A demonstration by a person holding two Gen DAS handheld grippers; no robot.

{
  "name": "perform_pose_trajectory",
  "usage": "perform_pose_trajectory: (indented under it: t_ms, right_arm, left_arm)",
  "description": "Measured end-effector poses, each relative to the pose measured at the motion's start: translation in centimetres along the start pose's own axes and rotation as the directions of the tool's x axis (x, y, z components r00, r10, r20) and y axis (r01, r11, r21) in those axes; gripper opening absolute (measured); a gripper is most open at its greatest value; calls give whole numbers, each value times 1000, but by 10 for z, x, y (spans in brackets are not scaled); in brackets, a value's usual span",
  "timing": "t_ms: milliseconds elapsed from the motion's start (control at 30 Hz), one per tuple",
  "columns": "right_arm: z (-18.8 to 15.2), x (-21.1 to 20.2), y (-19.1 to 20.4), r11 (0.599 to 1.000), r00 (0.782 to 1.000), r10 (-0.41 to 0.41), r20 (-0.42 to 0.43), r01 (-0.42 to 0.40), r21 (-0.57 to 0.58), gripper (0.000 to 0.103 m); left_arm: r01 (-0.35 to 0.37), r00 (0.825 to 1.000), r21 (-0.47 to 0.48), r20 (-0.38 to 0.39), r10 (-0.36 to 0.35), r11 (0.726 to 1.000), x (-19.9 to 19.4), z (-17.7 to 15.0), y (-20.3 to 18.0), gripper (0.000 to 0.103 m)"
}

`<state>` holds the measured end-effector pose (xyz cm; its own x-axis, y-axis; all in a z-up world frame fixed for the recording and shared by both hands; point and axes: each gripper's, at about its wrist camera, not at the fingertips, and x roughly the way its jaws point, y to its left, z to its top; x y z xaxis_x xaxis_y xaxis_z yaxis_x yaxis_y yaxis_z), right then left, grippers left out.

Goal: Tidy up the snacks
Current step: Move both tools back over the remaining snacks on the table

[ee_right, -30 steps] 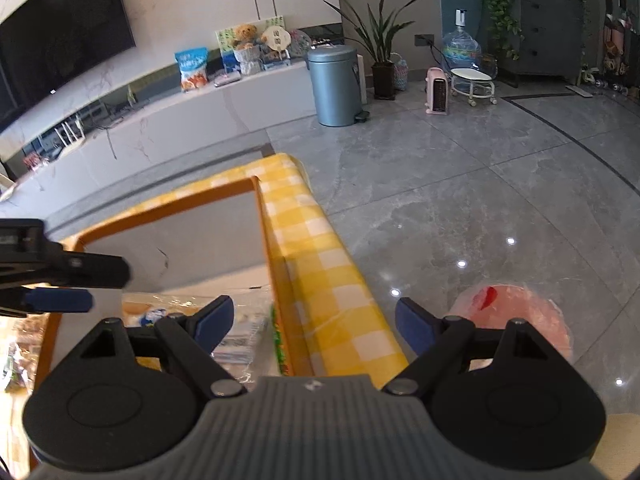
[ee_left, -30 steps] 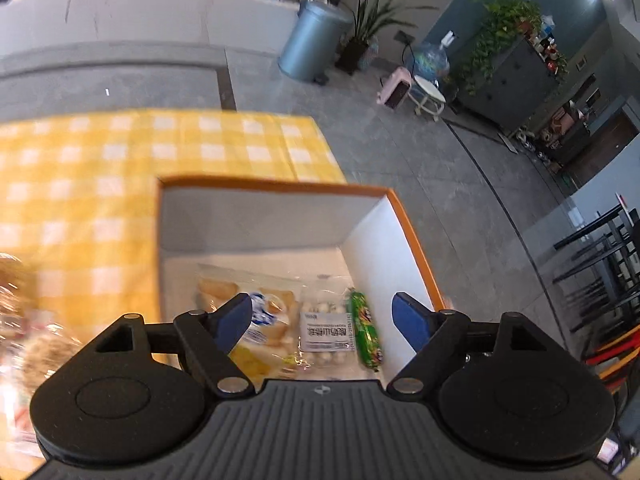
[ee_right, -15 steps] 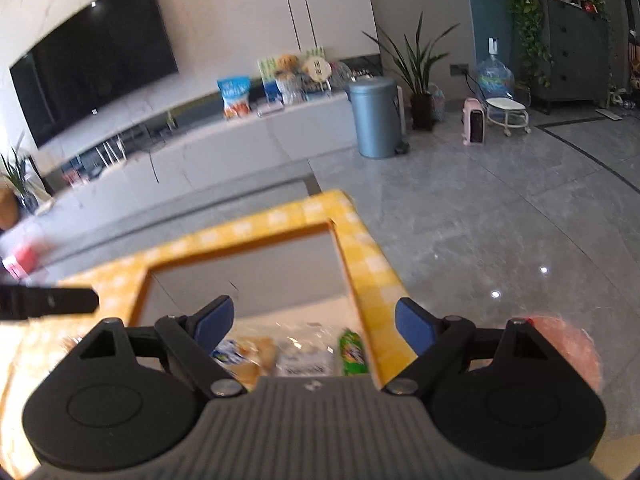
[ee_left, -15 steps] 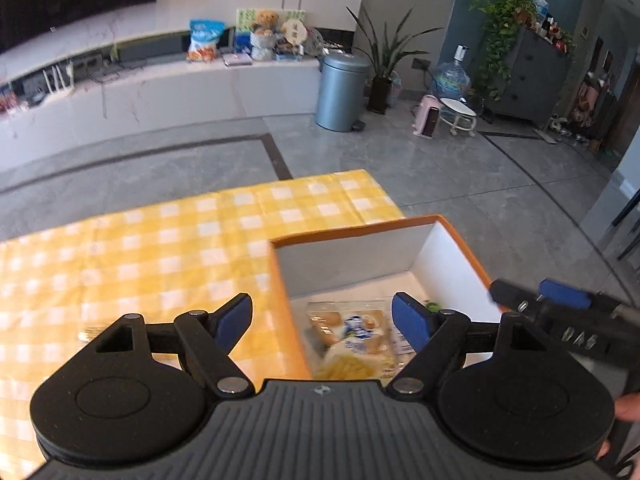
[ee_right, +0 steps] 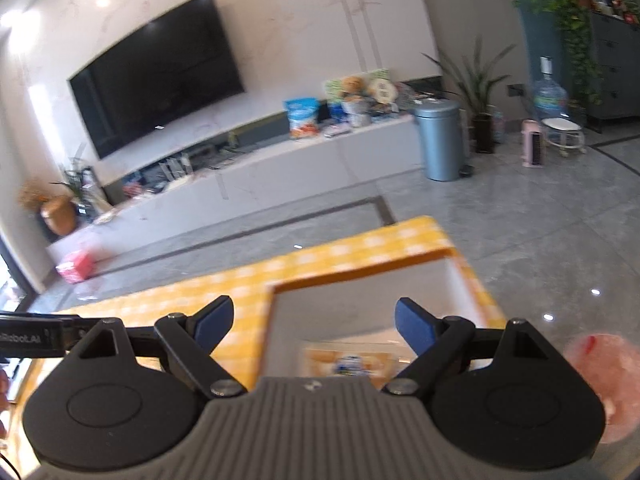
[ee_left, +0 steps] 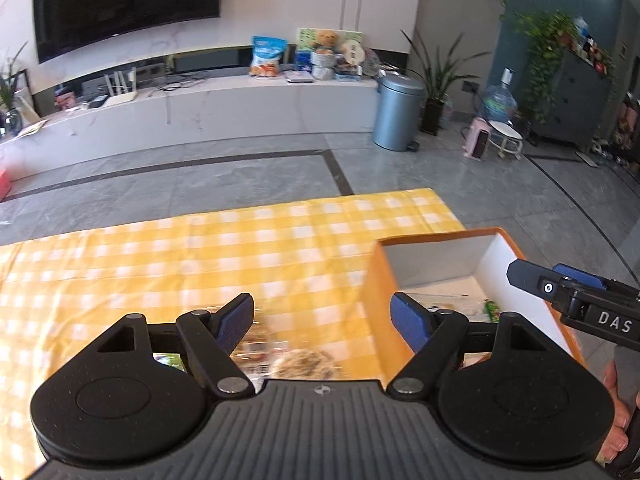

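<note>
While both tools hang above it, tabletop: covered by a yellow checked cloth.
Box: orange outside, white inside, set at the tabletop's right end.
Left tool: jaws spread wide, nothing held, above loose snack packets lying left of the box.
Right tool: jaws spread wide, nothing held, over the box.
Boxed snacks: blurred packets seen on the box floor.
</note>
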<state>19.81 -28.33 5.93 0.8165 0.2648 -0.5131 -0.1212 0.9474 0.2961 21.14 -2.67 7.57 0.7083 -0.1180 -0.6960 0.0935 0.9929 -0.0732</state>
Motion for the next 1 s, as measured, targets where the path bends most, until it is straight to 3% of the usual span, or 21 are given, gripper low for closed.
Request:
perform_pose_trajectory:
  t_ms: [200, 400, 700, 867, 1000]
  right_arm:
    - [-7, 3, 48, 992, 993, 121, -13, -121, -43, 86]
    - [-23, 28, 89, 976, 982, 156, -102, -169, -140, 86]
    - [-55, 81, 122, 985, 961, 128, -244, -151, -78, 85]
    - [-79, 119, 132, 995, 948, 37, -317, -63, -72, 86]
    - [-95, 151, 139, 983, 926, -66, -371, -4, -184, 91]
  left_arm:
    - [-33, 999, -42, 9, 33, 999, -17, -8, 50, 91]
    - [-70, 998, -121, -13, 69, 990, -14, -25, 97, 91]
    - [-98, 992, -182, -99, 81, 978, 21, -62, 148, 91]
    - [-63, 995, -218, -94, 43, 974, 40, -82, 172, 91]
    - [-43, 998, -255, -59, 29, 966, 47, -96, 188, 91]
